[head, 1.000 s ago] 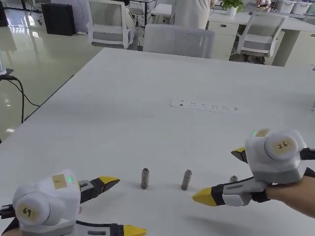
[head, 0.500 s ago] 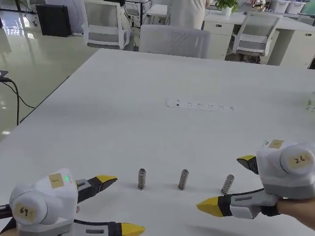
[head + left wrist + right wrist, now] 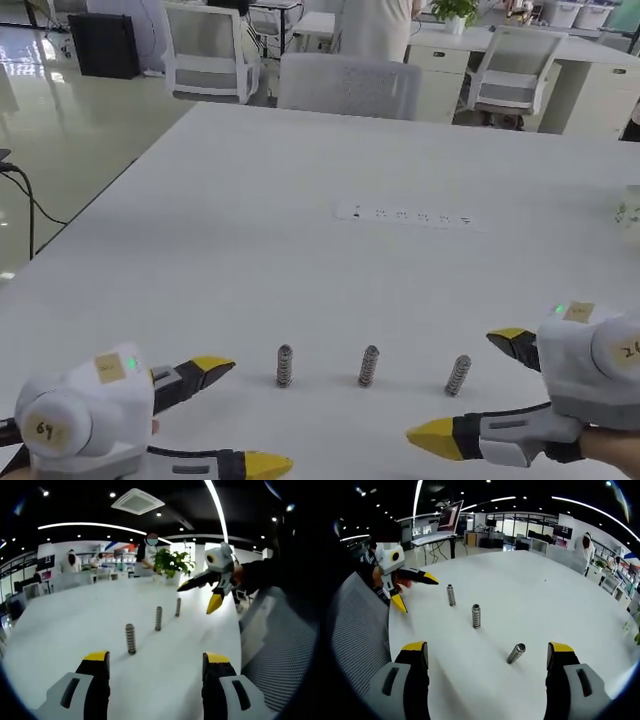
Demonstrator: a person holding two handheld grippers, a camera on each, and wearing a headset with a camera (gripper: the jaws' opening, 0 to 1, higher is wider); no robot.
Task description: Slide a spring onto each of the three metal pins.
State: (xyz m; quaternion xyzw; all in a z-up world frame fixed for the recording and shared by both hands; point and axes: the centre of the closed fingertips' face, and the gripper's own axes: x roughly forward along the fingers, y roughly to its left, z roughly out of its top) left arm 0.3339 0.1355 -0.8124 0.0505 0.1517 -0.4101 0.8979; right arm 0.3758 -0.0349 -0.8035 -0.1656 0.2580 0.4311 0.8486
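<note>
The right gripper (image 3: 466, 388) has drawn back toward the table edge, so the right spring (image 3: 458, 375), half hidden behind it a second ago, now stands clear. The left gripper (image 3: 243, 415) sits much as it did at the near left.

From the head view the three springs form a row: the left spring (image 3: 285, 366), the middle spring (image 3: 369, 366) and the right spring, evenly spaced. The right gripper view adds that the right spring leans while the other two stand upright. Its top coil looks open, and I cannot tell whether a pin is inside any of them. The left gripper view looks along the row end-on, with the right gripper at the far end held by a hand in a dark sleeve.

Both pairs of jaws stand wide apart, holding nothing. The left spring stands ahead of the left gripper's jaws, nearer the left-hand one and well clear of both. The leaning right spring stands ahead of the right gripper's jaws, nearer the right-hand one, also untouched.

Everything rests on a broad white table (image 3: 300, 220) with a socket strip (image 3: 405, 214) set into its middle. Beyond it are grey office chairs (image 3: 345, 88), desks and a glossy floor.
</note>
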